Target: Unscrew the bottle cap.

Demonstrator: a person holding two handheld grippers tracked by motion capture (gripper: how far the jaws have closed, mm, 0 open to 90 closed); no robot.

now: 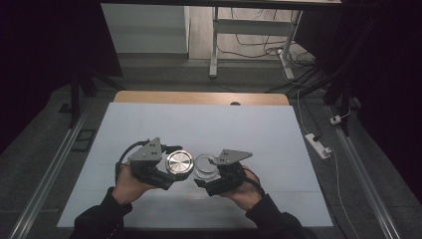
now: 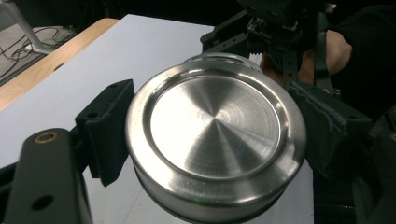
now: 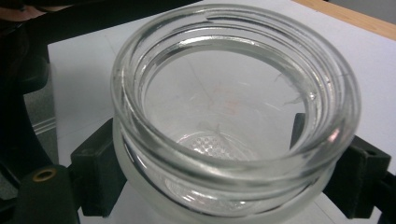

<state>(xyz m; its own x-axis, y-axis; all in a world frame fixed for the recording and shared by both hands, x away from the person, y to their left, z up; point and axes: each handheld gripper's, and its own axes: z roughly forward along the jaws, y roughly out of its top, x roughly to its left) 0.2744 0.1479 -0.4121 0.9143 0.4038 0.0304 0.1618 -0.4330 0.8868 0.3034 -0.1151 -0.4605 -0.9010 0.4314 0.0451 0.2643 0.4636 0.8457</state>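
A round brushed-metal lid is clamped by its rim between the black jaws of my left gripper, flat top facing the camera. My right gripper is shut on a clear glass jar, open mouth up, threaded neck showing, nothing inside. Lid and jar hang side by side just above the white table sheet, nearly touching. In the left gripper view the jar's rim peeks out behind the lid, with the right gripper and its hand beyond.
The white sheet covers a wooden table whose bare edge runs along the far side. A power strip and cables lie on the floor at right. A white desk frame stands beyond the table.
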